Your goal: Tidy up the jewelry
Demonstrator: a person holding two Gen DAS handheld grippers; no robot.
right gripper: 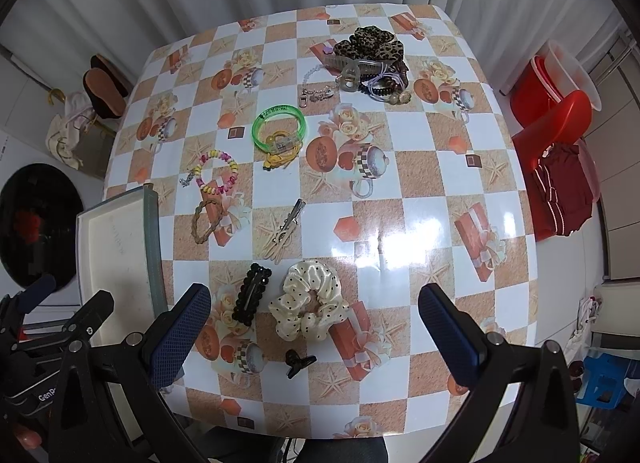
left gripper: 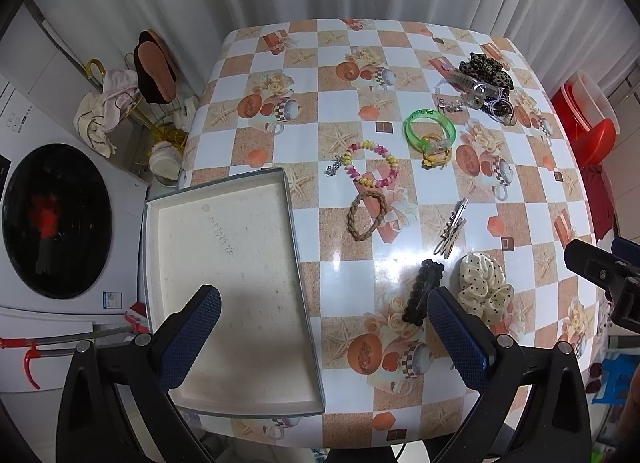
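Observation:
A shallow empty white tray (left gripper: 224, 255) (right gripper: 120, 247) lies at the table's left edge. Loose pieces lie scattered right of it: a braided bracelet (left gripper: 366, 216) (right gripper: 206, 221), a coloured bead bracelet (left gripper: 372, 163) (right gripper: 218, 173), a green bangle (left gripper: 430, 130) (right gripper: 280, 131), a silver clip (left gripper: 452, 227) (right gripper: 284, 229), a black beaded clip (left gripper: 422, 289) (right gripper: 252, 293), a cream dotted scrunchie (left gripper: 484, 283) (right gripper: 308, 301) and a small black claw clip (right gripper: 298, 361). My left gripper (left gripper: 324, 343) hangs open above the tray's near corner. My right gripper (right gripper: 316, 339) stands open over the scrunchie and claw clip, nothing held.
A heap with a leopard scrunchie (left gripper: 486, 67) (right gripper: 370, 43), chains and hair ties sits at the far right of the checked table (left gripper: 360, 111) (right gripper: 440, 191). A washing machine (left gripper: 56, 223) stands left; red tubs (right gripper: 552, 103) stand right.

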